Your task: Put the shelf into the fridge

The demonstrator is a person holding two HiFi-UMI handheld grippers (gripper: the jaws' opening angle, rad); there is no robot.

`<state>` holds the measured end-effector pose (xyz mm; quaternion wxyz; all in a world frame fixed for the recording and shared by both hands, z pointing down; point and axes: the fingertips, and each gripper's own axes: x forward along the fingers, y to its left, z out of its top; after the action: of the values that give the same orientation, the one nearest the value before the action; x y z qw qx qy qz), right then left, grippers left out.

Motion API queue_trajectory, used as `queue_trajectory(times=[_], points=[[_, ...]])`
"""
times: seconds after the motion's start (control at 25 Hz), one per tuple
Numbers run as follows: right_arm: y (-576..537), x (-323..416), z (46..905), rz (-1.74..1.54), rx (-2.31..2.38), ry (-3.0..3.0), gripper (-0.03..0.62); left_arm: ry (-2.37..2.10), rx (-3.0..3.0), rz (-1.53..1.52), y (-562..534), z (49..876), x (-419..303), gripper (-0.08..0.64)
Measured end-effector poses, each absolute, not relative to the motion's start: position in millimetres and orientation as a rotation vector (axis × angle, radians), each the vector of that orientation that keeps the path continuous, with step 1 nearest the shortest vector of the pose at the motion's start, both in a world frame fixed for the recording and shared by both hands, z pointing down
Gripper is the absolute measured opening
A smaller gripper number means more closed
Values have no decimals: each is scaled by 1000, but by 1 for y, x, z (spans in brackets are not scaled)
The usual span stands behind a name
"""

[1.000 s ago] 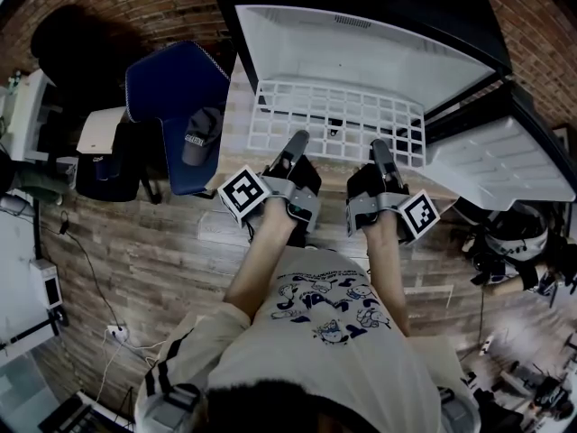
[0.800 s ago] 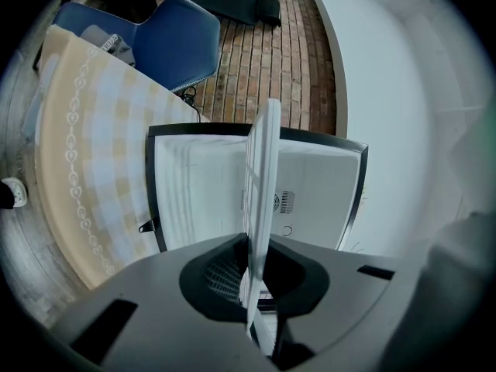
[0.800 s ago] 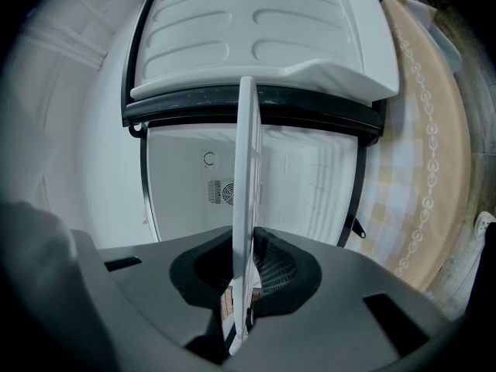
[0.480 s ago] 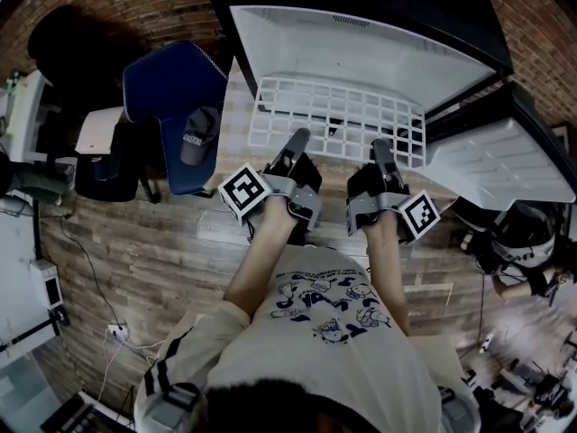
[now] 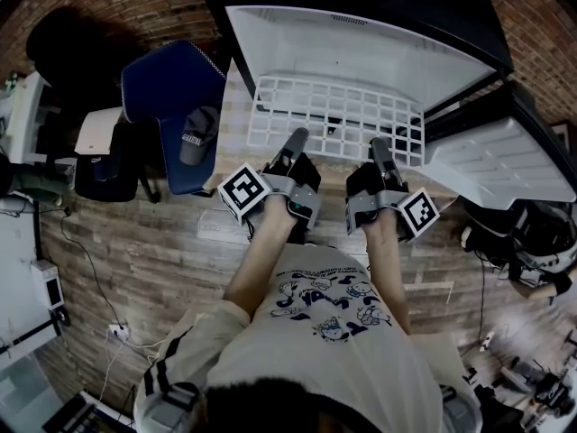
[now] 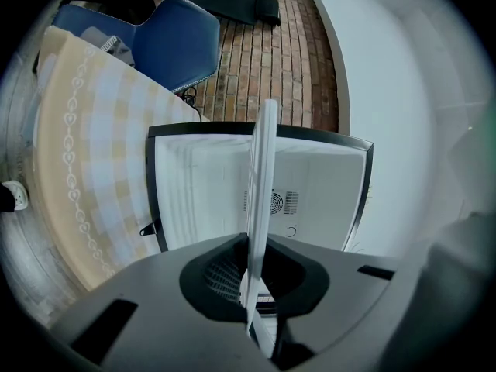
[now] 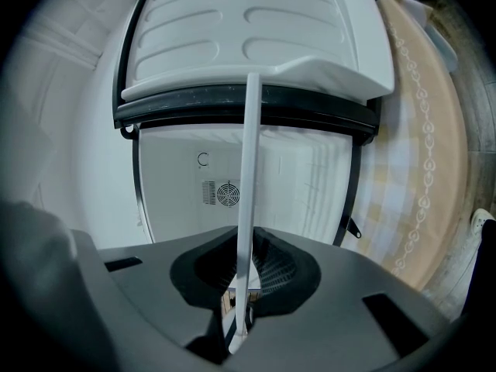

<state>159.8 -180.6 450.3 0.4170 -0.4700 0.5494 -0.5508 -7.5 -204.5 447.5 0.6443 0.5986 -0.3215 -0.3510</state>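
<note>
Shelf (image 5: 338, 120), a white wire grid, sits in the air in front of the open fridge (image 5: 361, 48) and is not seated.

- Left hand-held gripper (image 5: 296, 139) is clenched on the shelf's near edge, left of middle. Its own view shows the grid edge-on as a thin white bar pinched between the 2 jaws.
- Right hand-held gripper (image 5: 380, 144) is clenched on the same near edge, right of middle. Its view also shows the bar caught between closed jaws.
- Both gripper views look along the shelf into the cavity, with the fan vent (image 7: 227, 194) on the back wall near the line of the bar.
- Door (image 5: 496, 165) is swung wide to the right, clear of the path.

Progress, my reading:
- Done: the shelf is lifted, held in a 2-point grip and squared to the opening.
- Far edge is at the mouth of the cavity. From the head view I cannot tell whether it has crossed the lip.
- Most of the grid is outside the fridge.
- Left to do: slide it in, settle it on the side supports, then let go with both grippers.
- I cannot make out the supports clearly, only faint ribbing on the side walls.

I put this near the midpoint, with the insertion itself ahead.
</note>
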Motion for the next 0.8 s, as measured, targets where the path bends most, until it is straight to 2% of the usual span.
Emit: queue_trajectory(times=[0.8], points=[[-184,162,454,-1373,-1182,1340,49,-763,1385,-771,-208,451,-6,37]])
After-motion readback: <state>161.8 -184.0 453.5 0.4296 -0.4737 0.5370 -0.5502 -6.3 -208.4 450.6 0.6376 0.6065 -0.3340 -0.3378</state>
